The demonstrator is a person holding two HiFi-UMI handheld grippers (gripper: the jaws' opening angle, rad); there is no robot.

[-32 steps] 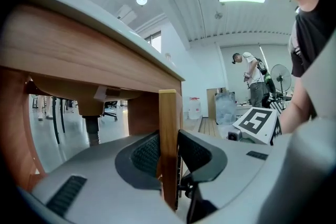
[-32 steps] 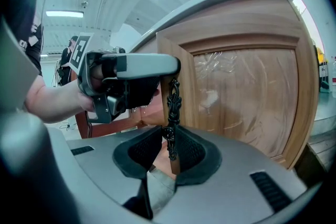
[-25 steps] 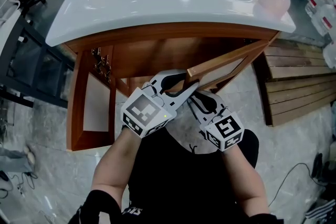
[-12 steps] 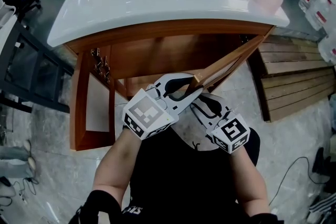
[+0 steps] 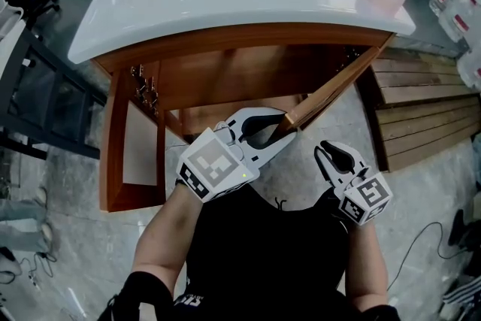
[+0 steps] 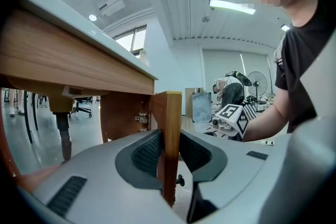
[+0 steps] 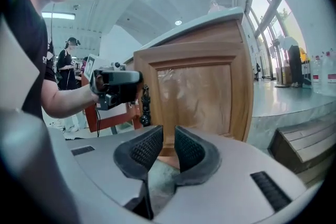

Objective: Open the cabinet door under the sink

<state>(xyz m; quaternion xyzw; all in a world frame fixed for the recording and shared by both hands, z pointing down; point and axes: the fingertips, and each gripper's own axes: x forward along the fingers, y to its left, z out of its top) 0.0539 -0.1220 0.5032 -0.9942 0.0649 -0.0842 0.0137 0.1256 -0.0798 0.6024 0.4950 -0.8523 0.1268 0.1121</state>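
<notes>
Cabinet door [image 5: 331, 90] hangs under the sink [image 5: 150, 4], swung well out on its hinges. It is a rigid wood panel, judged light and free-swinging, best taken at the free edge or the knob [image 6: 180, 181]. Left gripper [image 5: 282, 128] clamps that edge, jaws just easing wider. Right gripper [image 5: 325, 152] stands clear, jaws apart though just narrowing, nothing between them. Count: one sink, one door, two grippers, one knob.
</notes>
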